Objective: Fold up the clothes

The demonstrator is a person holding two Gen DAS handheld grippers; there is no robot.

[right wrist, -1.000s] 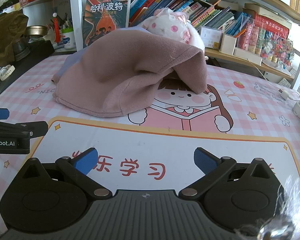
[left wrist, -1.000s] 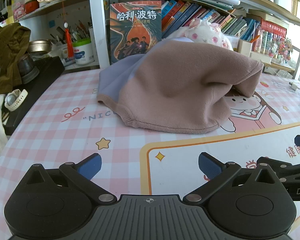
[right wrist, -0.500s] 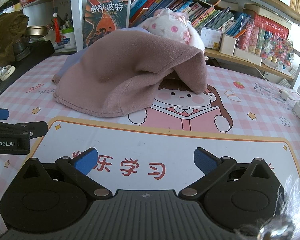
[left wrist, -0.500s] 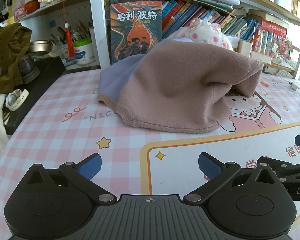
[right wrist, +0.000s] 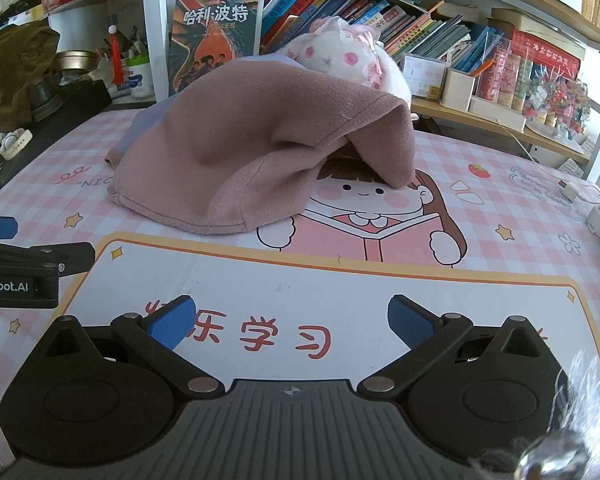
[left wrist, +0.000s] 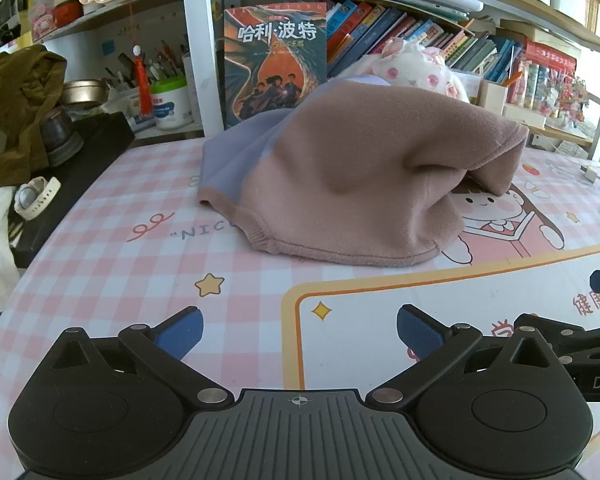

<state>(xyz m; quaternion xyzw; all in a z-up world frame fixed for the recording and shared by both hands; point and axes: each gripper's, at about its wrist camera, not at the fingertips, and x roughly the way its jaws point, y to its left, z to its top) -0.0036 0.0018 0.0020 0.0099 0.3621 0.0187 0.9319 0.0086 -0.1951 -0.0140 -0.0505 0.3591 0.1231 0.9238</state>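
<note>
Both grippers are sitting low over the table (left wrist: 100,264), side by side, with nothing in them. The left gripper (left wrist: 300,326) has its blue pads spread wide, and the right gripper (right wrist: 291,318) is just as wide apart. The sweater (left wrist: 360,172) – pinkish-brown with a lavender panel on its left side – is heaped in a mound further back on the pink checked mat (right wrist: 500,200), well apart from both sets of fingers. Its hem lies on the mat and the right edge droops over the cartoon girl's head. A white plush toy (right wrist: 340,56) pokes up right behind it, in front of the bookshelf (right wrist: 420,40).
</note>
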